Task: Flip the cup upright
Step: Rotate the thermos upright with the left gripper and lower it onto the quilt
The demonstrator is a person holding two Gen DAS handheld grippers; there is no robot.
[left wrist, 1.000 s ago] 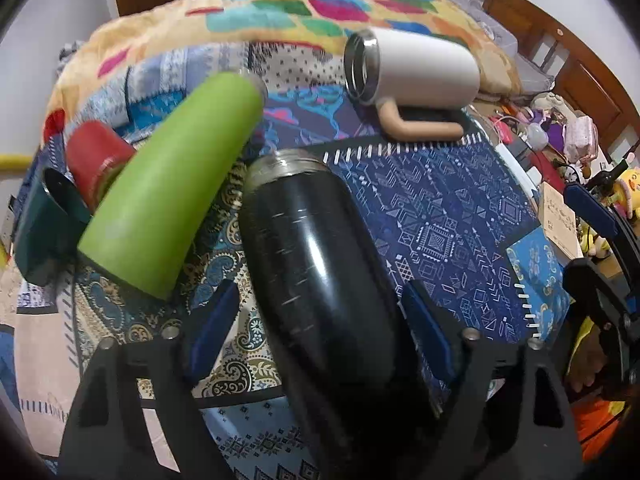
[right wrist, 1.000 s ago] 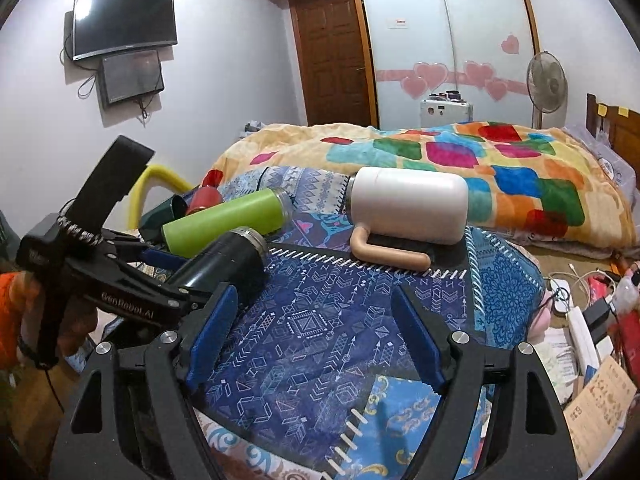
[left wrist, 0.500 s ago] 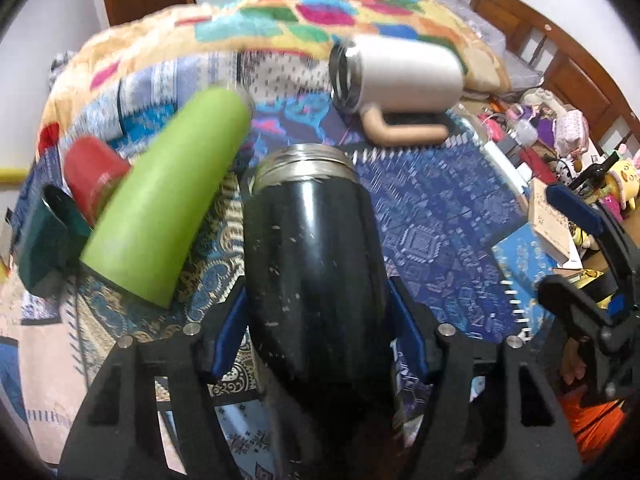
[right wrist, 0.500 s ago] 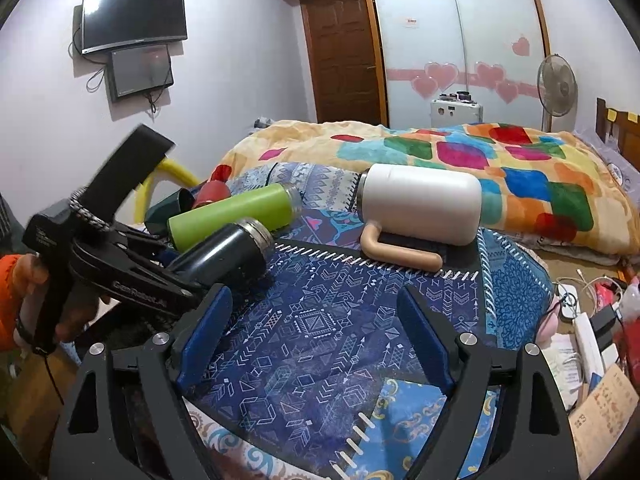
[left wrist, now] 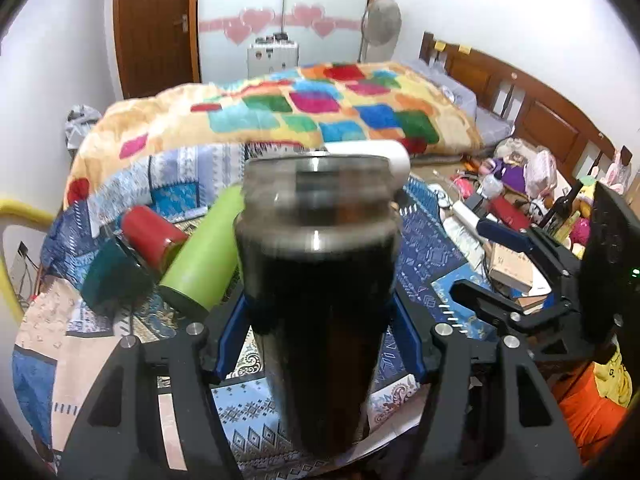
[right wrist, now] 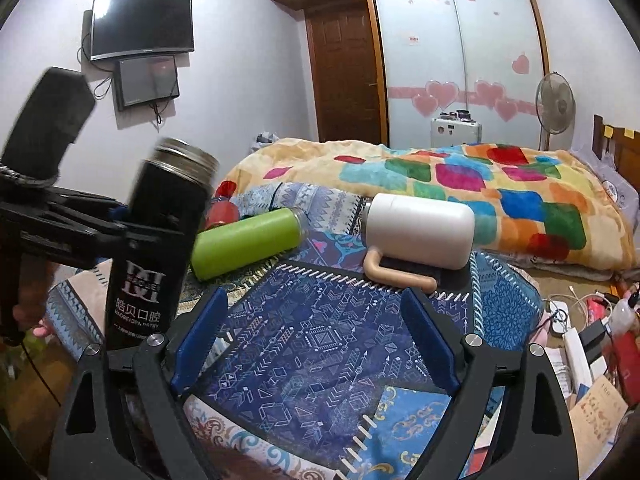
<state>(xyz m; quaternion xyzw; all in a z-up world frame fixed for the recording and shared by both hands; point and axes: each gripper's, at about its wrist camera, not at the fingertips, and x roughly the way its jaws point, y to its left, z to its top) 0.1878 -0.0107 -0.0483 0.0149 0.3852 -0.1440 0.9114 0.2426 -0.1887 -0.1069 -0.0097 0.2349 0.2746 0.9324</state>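
Left claw (left wrist: 318, 332) was pinching the black cup (left wrist: 316, 300) at roughly mid-body, blue pads pressed on both flanks; the cup stood nearly upright between the fingers, metal threaded mouth on top and leaning slightly away from the claw, motion-blurred in the left wrist view. In the right wrist view the same cup (right wrist: 160, 248) appeared off to the left of the right claw (right wrist: 316, 344), which was spread wide with nothing between its pads and hovered over the blue patterned cloth (right wrist: 320, 340). Whether the cup's base touched the cloth could not be told; the base was hidden behind the claw frames. Judgement: the body looks like a rigid coated-metal flask, smooth and somewhat glossy, so likely slippery under the pads; stiff, not fragile, probably moderately heavy and tall enough to tip if released off-plumb on soft bedding. A mid-body grip as held seems sound; a grip near the threaded neck would risk sliding. Beyond the left claw, to its left, a green bottle (left wrist: 200, 252) lay on its side, a red cup (left wrist: 150, 236) just beside it. Farther ahead, a white mug (right wrist: 418, 236) with a tan handle lay on its side, and behind it the colourful quilt (right wrist: 480, 176).
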